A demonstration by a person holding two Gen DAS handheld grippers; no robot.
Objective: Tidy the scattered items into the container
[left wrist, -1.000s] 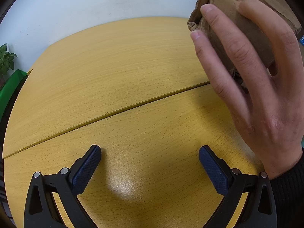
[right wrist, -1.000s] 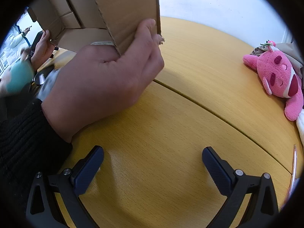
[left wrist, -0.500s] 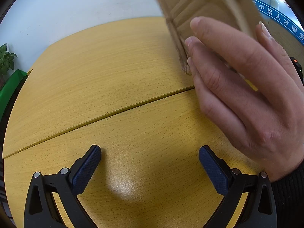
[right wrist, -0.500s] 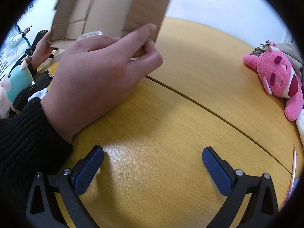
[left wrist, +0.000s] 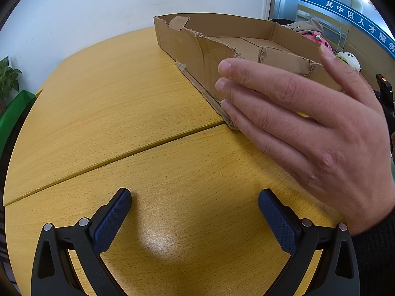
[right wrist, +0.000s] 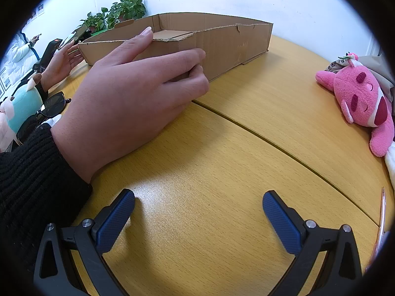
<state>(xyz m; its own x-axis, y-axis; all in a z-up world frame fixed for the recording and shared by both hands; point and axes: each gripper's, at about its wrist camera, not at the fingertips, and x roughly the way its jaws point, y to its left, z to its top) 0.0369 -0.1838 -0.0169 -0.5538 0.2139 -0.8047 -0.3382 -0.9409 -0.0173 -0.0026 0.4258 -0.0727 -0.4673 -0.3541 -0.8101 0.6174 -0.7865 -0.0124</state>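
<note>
Box: a shallow cardboard box point(left wrist: 229, 37) sits flat on the yellow table point(left wrist: 111, 93), ahead of both grippers; a bare hand point(right wrist: 128, 93) rests against its torn near wall.
Inside the box: what I can see of the floor looks bare; nothing appears to be put away yet.
Left gripper point(left wrist: 195, 212): jaws spread wide, holding nothing, low over the table with the box ahead and to its right.
Right gripper point(right wrist: 198, 214): also wide apart and holding nothing, box ahead and to its left.
Things left out: a pink plush toy point(right wrist: 363, 98) lies well off to the right of the right gripper; sunglasses point(right wrist: 49, 108) and a teal plush point(right wrist: 22, 108) lie far to its left, past the sleeve.
Progress: I'd say barely begun. The box seems placed, and all the picking up remains.
Next: probably the pink toy, once the hand clears.
</note>
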